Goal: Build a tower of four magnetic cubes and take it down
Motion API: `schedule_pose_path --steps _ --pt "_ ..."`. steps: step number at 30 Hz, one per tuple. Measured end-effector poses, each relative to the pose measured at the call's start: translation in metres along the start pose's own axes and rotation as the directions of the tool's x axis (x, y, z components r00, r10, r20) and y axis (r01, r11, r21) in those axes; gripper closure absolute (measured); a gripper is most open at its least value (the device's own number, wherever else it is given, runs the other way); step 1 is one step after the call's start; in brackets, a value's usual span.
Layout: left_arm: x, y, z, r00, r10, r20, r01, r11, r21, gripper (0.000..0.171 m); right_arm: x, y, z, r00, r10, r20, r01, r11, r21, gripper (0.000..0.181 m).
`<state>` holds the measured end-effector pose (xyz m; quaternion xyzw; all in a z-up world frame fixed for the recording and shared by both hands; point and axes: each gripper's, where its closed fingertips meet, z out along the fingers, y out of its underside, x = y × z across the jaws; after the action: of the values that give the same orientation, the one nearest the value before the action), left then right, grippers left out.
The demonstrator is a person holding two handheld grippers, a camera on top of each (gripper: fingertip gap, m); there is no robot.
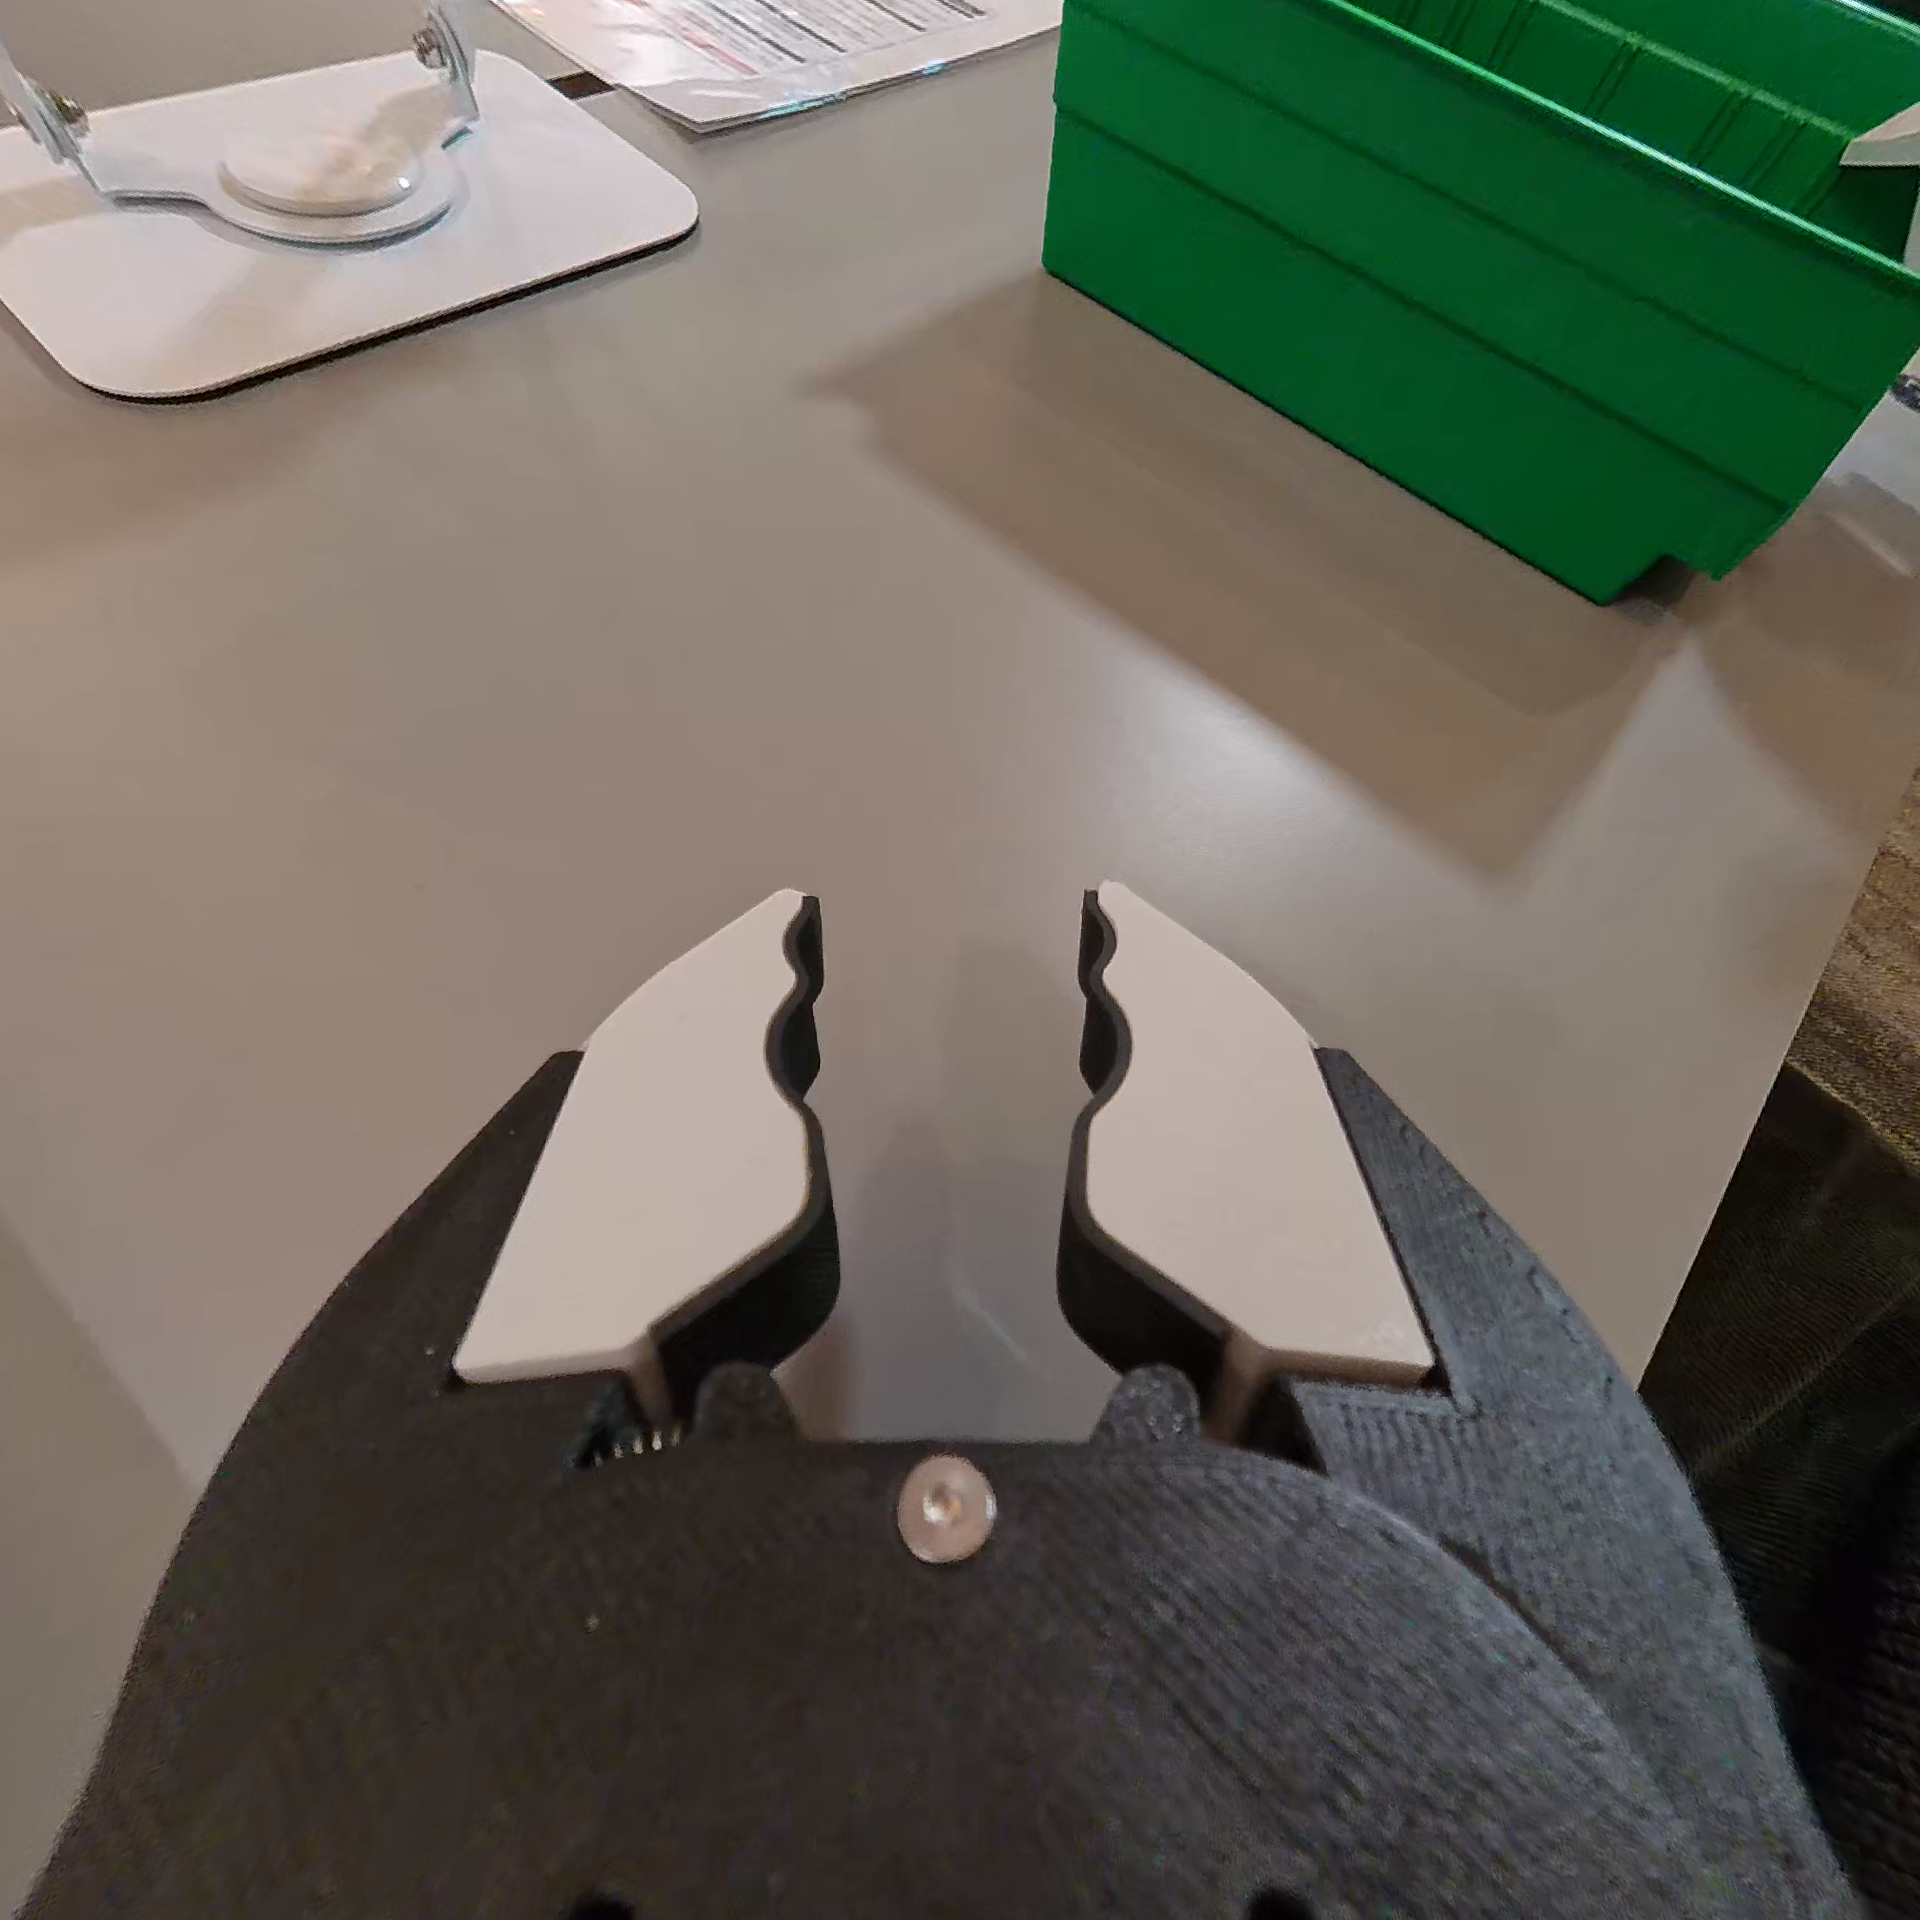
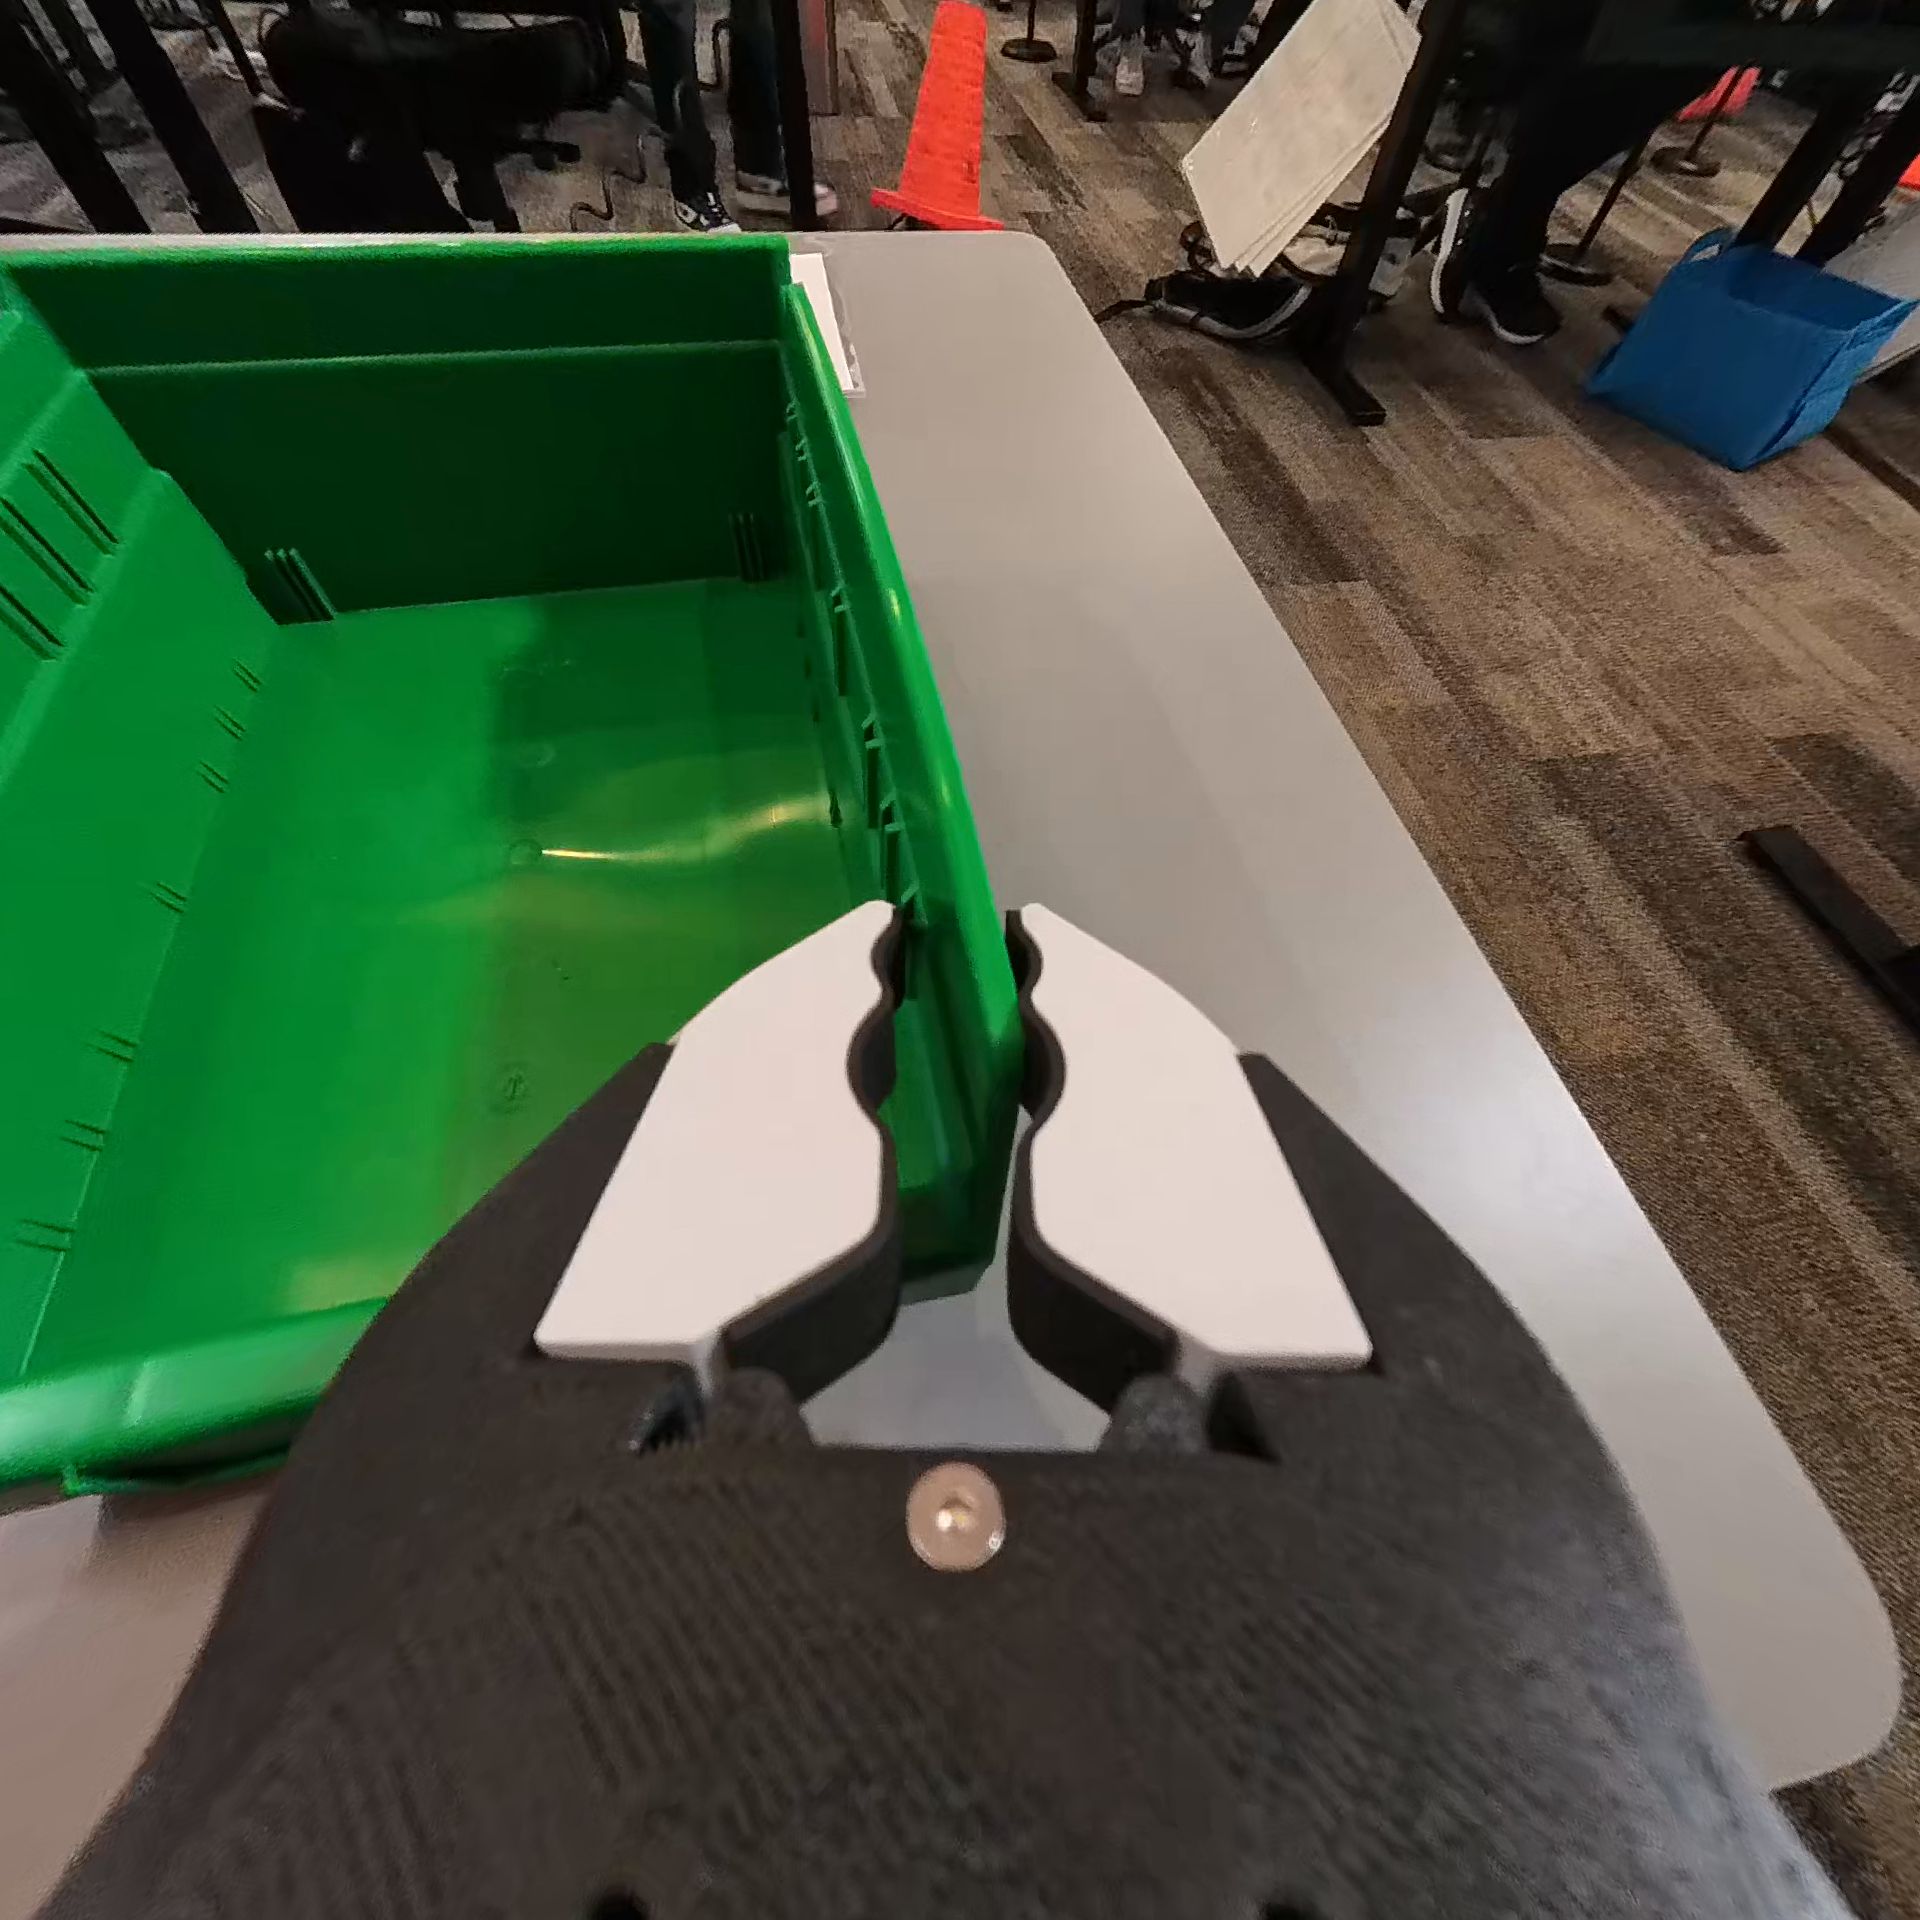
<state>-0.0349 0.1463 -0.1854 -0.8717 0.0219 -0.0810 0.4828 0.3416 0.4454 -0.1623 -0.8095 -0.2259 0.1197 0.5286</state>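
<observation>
Right gripper (image 2: 951, 925) is clamped on the right side wall of the green bin (image 2: 436, 831), one finger inside, one outside, near the front corner; the bin sits on the grey table (image 2: 1195, 935) close to its right edge. Left gripper (image 1: 951, 914) has jaws apart, holds nothing, hovers over bare tabletop, with the bin well ahead to its right and a white mat (image 1: 343, 260) with a clear stand ahead-left. Risks: a one-wall grip near a corner could let the bin twist or tip; smooth plastic could slip out of the pads; a sideways pull could drag it off the table edge.
</observation>
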Motion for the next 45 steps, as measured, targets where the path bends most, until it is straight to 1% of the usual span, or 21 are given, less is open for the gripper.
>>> schedule_pose_path --steps 6,11,18,24,28,30,32,33,36,39,43,45 --pt "0.001 0.001 0.001 1.000 0.006 -0.001 -0.006 1.000 -0.008 0.123 0.005 0.000 0.001 0.999 0.048 -0.018 -0.048 0.999 0.000 0.163" --pt "0.000 0.003 0.001 1.000 0.002 -0.004 -0.002 1.000 -0.014 0.123 0.012 -0.001 0.002 0.998 0.048 -0.051 -0.048 0.999 0.005 0.164" --pt "0.002 0.005 0.003 1.000 0.006 -0.010 -0.007 1.000 -0.027 0.123 0.013 -0.002 0.005 0.999 0.048 -0.009 -0.048 0.999 0.012 0.167" --pt "0.002 0.005 0.004 1.000 0.006 -0.012 -0.006 0.999 -0.031 0.122 0.015 -0.004 0.008 0.998 0.034 0.058 -0.035 0.999 0.023 0.170" --pt "0.001 0.006 0.004 1.000 0.008 -0.010 -0.008 0.999 -0.035 0.122 0.017 -0.004 0.009 0.996 0.052 0.068 -0.053 0.998 0.021 0.169" --pt "0.001 0.006 0.004 1.000 0.008 -0.006 -0.008 0.999 -0.034 0.122 0.019 -0.008 0.007 0.998 0.048 0.042 -0.049 0.998 0.035 0.167" --pt "-0.001 0.005 0.003 1.000 0.012 0.006 -0.012 0.999 -0.030 0.122 0.019 -0.021 0.000 0.999 0.032 0.018 -0.034 0.995 0.089 0.149" --pt "-0.002 0.003 0.002 1.000 0.014 0.017 -0.013 1.000 -0.025 0.122 0.016 -0.029 -0.005 0.999 0.030 0.021 -0.032 0.992 0.118 0.144" --pt "-0.010 -0.006 -0.006 0.996 0.016 0.086 -0.018 1.000 0.016 0.122 0.001 -0.060 -0.024 0.998 0.034 0.052 -0.045 0.973 0.226 0.137" --pt "-0.026 -0.024 -0.022 0.978 -0.009 0.207 -0.015 0.993 0.114 0.118 -0.029 -0.091 -0.047 0.996 0.016 0.086 -0.045 0.936 0.348 0.132" --pt "-0.042 -0.047 -0.049 0.951 -0.043 0.306 -0.040 0.965 0.259 0.118 -0.095 -0.122 -0.074 0.989 -0.086 0.117 0.020 0.880 0.474 0.132" --pt "-0.052 -0.051 -0.061 0.928 -0.056 0.367 -0.061 0.953 0.298 0.114 -0.138 -0.132 -0.085 0.977 -0.151 0.150 0.051 0.849 0.526 0.138"
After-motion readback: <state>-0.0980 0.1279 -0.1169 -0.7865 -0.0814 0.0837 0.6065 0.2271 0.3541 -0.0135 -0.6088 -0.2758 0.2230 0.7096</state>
